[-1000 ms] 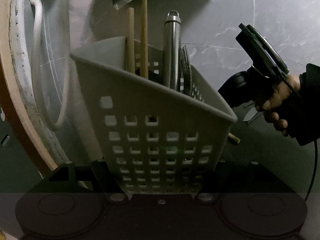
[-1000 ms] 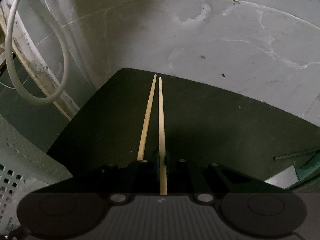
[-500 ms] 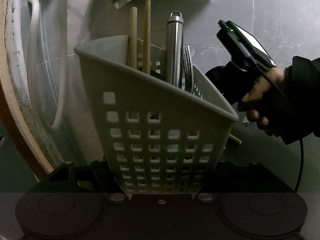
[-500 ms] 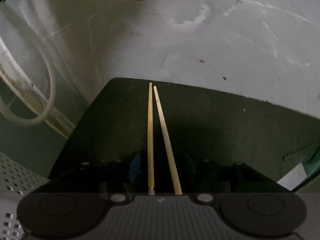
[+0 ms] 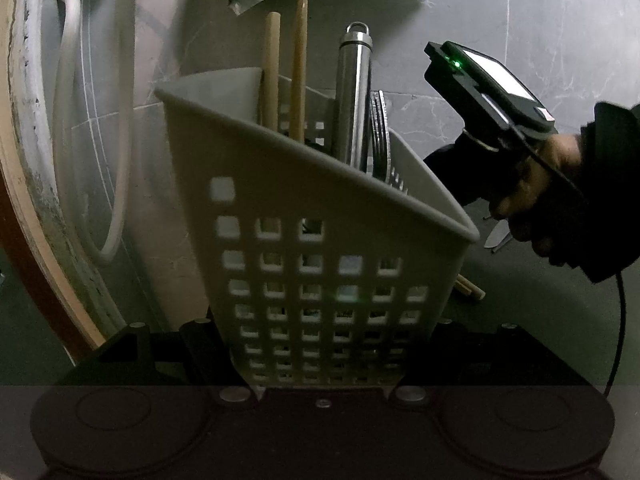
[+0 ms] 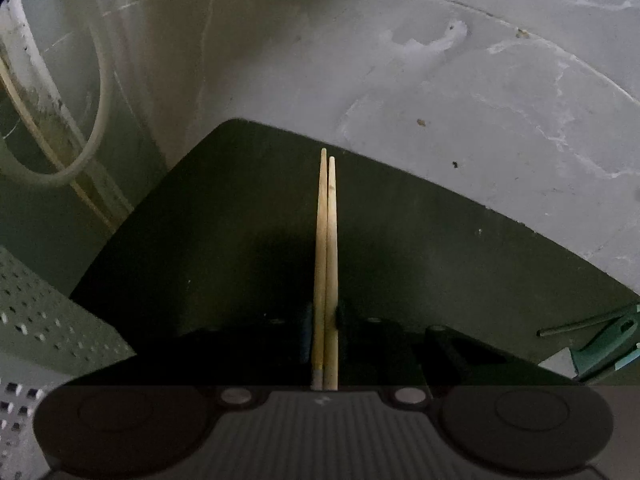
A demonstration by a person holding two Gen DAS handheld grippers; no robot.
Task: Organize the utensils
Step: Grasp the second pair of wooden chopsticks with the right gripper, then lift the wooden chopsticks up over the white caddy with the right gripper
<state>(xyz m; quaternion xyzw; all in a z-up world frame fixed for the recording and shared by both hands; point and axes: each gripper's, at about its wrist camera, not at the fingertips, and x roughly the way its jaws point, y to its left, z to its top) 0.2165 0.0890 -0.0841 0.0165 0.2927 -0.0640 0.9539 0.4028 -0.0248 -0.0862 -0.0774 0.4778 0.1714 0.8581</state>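
Note:
My left gripper (image 5: 320, 360) is shut on a grey perforated utensil basket (image 5: 320, 248) and holds it tilted. In the basket stand two wooden chopsticks (image 5: 298, 64), a steel handle (image 5: 354, 96) and some metal utensils (image 5: 380, 136). My right gripper (image 6: 322, 320) is shut on a pair of wooden chopsticks (image 6: 326, 240), side by side, pointing forward over the dark mat (image 6: 200, 240). The right gripper's body (image 5: 488, 92) shows right of the basket in the left wrist view. The basket's corner (image 6: 44, 320) shows at the lower left of the right wrist view.
A white hose loop (image 5: 112, 160) hangs on the wall at the left. A knife with a green handle (image 6: 600, 344) and a thin rod (image 6: 580, 322) lie at the mat's right. Grey marble wall (image 6: 440, 80) stands behind the mat.
The right gripper has closed on the two chopsticks, bringing them together from a splayed position. Seen from the left wrist, it has shifted a little. The basket stays held.

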